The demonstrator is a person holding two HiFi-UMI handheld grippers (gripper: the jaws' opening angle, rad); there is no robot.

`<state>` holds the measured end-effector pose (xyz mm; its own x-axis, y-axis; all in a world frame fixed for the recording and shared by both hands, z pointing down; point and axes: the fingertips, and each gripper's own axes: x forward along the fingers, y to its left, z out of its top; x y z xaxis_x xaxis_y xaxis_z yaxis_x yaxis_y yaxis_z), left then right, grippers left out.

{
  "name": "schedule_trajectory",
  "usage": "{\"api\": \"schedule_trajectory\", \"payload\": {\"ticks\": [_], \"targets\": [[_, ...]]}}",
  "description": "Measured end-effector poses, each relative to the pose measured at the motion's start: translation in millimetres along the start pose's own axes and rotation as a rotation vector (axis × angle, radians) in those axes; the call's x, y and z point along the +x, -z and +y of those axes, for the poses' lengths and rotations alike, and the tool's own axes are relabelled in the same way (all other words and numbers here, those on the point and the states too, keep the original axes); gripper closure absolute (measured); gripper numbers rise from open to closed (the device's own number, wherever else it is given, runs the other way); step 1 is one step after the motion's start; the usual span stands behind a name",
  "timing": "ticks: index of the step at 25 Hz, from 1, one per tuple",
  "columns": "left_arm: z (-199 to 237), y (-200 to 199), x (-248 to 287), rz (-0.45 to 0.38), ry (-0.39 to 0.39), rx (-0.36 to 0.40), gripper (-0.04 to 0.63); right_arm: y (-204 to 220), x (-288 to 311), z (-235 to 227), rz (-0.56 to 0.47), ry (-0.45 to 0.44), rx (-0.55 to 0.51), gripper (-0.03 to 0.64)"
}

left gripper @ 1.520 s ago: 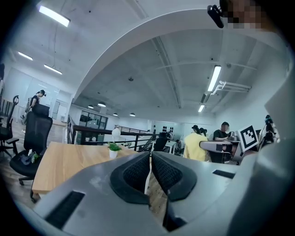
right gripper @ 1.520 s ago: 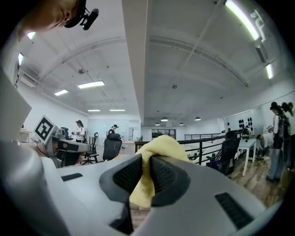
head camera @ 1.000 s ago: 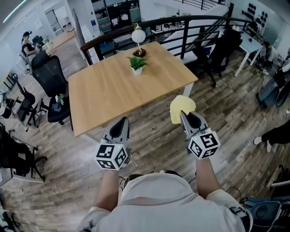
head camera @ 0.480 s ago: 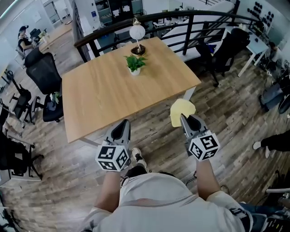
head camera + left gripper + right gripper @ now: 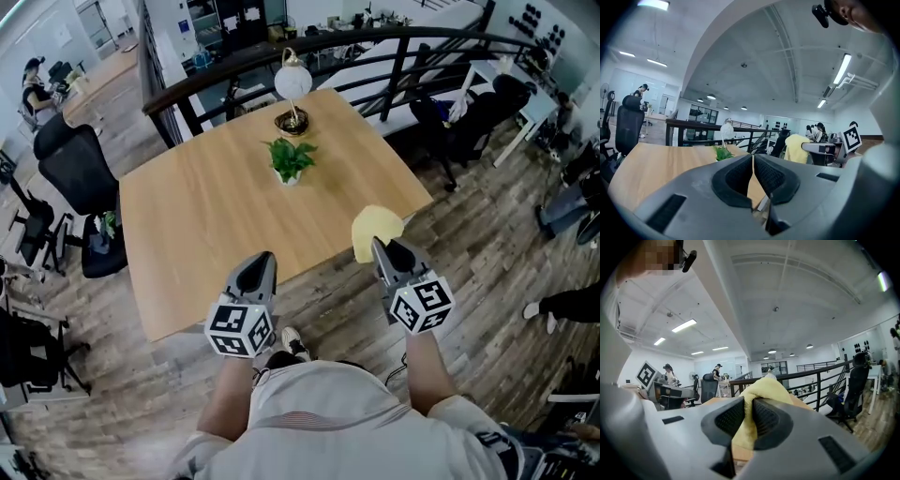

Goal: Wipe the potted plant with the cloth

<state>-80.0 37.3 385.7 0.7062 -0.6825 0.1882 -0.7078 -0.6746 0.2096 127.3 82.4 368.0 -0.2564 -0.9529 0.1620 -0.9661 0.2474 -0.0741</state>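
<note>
Jaws pressed together with nothing between them, the left gripper [image 5: 753, 158] is held out beside the right gripper [image 5: 746, 405], whose pads clamp a fold of the yellow cloth [image 5: 376, 227] that bunches up above them. A person standing at the near edge of a wooden table [image 5: 197, 225] carries one tool in each hand, both pointed toward its far side. The potted plant [image 5: 291, 159], small and green in a white pot, stands on the tabletop toward the far edge, well apart from both grippers and untouched by the cloth. Just behind it stands a lamp [image 5: 292, 82] with a round white shade on a dark base. A black railing [image 5: 394, 42] runs behind the table, a black office chair [image 5: 80, 164] sits off its left side, and the floor [image 5: 487, 244] is wood plank. Seen from the head view, the cloth shows against the table's near edge, toward its right corner.
</note>
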Motion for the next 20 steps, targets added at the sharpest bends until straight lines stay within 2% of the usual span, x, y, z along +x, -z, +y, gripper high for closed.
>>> {"api": "schedule_trajectory", "payload": {"ticks": [8,13,16,20], "targets": [[88,-16,51,0.043,0.032,-0.004,0.572,-13,106,9,0.009,0.01,0.01,0.523],[116,-18,79,0.06,0.025,-0.03,0.572,-13,147,-3,0.042,-0.001,0.006,0.523],[133,-21,103,0.067,0.004,-0.038,0.572,-16,176,-21,0.042,-0.012,0.011,0.523],[153,-24,137,0.08,-0.051,-0.059,0.572,-16,221,-45,0.063,-0.071,0.018,0.523]]}}
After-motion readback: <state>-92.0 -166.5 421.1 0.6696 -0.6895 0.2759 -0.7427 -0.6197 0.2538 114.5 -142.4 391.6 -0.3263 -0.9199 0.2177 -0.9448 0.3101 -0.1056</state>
